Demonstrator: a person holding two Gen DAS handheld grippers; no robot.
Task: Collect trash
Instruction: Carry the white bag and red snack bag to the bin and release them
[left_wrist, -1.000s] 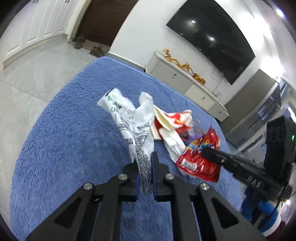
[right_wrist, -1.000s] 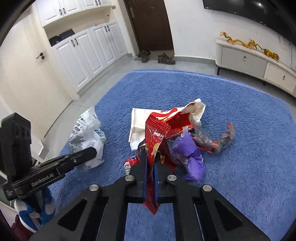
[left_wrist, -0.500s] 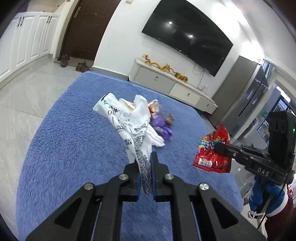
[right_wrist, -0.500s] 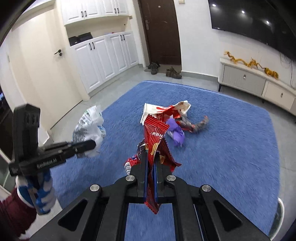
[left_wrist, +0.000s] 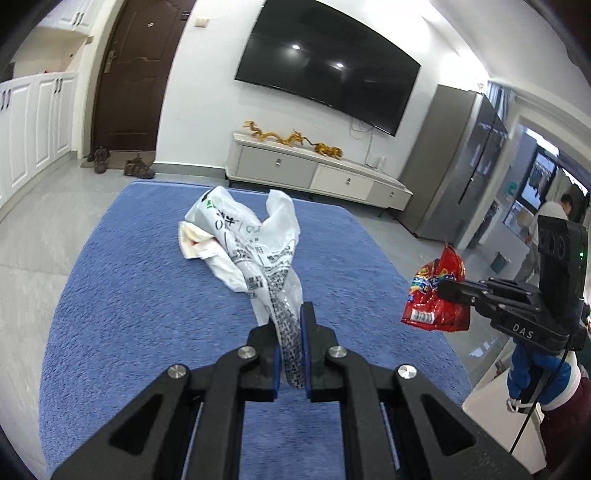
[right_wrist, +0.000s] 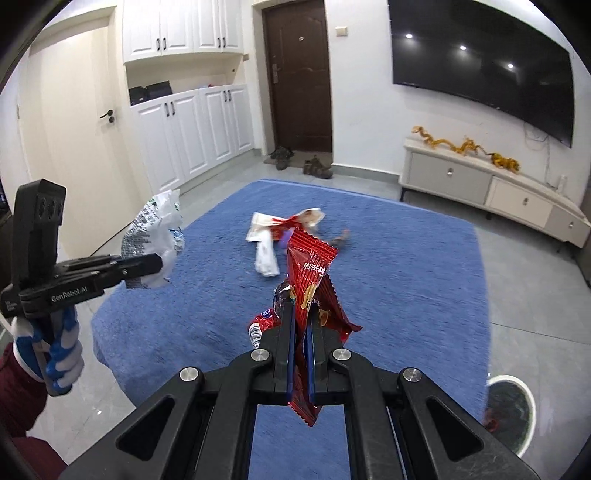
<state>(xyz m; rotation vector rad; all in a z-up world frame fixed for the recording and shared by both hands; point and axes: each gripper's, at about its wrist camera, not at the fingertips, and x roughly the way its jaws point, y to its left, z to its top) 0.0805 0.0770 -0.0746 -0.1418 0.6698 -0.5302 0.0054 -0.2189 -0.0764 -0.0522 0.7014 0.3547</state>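
The left gripper (left_wrist: 291, 354) is pinching a white printed plastic bag (left_wrist: 258, 251) between closed fingers, the bag hanging up and away toward twelve o'clock above a blue rug (left_wrist: 129, 302). The right gripper (right_wrist: 301, 347) is clamping a red snack packet (right_wrist: 308, 273), its fingers closed on the foil. More litter, a white and red wrapper (right_wrist: 284, 223) with other scraps, is lying on the rug at twelve o'clock in the right wrist view. A white-rimmed bin (right_wrist: 511, 410) is sitting at four o'clock, holding something red.
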